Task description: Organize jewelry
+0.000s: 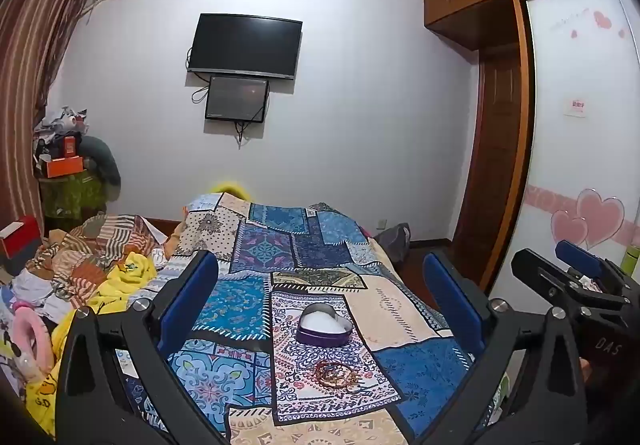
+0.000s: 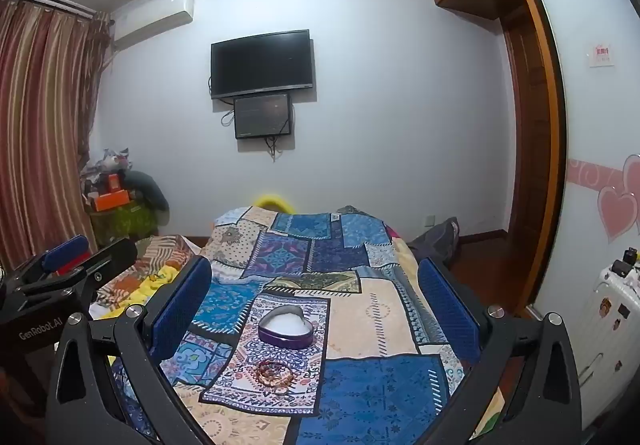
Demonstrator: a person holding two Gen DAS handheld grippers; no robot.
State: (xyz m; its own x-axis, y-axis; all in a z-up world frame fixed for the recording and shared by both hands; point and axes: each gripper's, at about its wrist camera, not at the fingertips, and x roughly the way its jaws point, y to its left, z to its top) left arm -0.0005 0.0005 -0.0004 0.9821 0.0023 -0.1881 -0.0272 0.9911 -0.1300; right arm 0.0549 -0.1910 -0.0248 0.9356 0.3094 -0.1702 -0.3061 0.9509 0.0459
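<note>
A purple heart-shaped jewelry box with a white lining stands open on the patchwork bedspread. A small pile of beaded bracelets lies on the cloth just in front of it. The box and the bracelets show in the right wrist view too. My left gripper is open and empty, held above the bed short of the bracelets. My right gripper is open and empty at about the same height, and shows in the left wrist view at the right.
Crumpled clothes and blankets are heaped on the bed's left side. A wardrobe with a white sliding door lines the right. A white suitcase stands at the right. A television hangs on the far wall.
</note>
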